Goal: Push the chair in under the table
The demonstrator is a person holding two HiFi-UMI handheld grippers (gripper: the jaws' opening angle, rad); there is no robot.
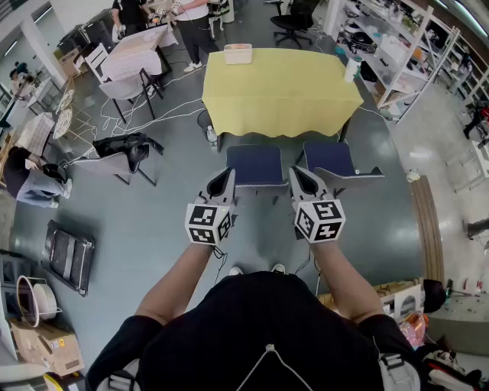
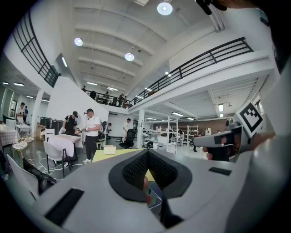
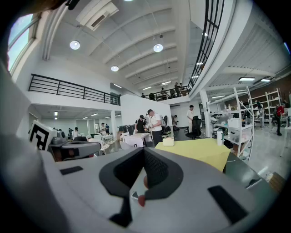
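A table under a yellow cloth [image 1: 279, 88] stands ahead in the head view. Two dark blue chairs sit at its near side, one on the left [image 1: 256, 165] and one on the right [image 1: 333, 160], both partly out from under it. My left gripper [image 1: 227, 175] is shut and empty, over the near left corner of the left chair. My right gripper [image 1: 296, 173] is shut and empty too, over the gap between the chairs. Whether either touches a chair I cannot tell. The left gripper view has the shut left gripper [image 2: 146, 157] pointing at the table [image 2: 102, 156]; the right gripper view has the right gripper [image 3: 144, 157] and table [image 3: 200, 150].
A white box [image 1: 238, 53] and a cup [image 1: 351, 69] stand on the yellow table. White chairs [image 1: 122, 88] and a white-covered table [image 1: 137, 50] stand at the left with people [image 1: 195, 23] nearby. Cables [image 1: 164, 107] run over the floor. Shelving [image 1: 405, 53] lines the right.
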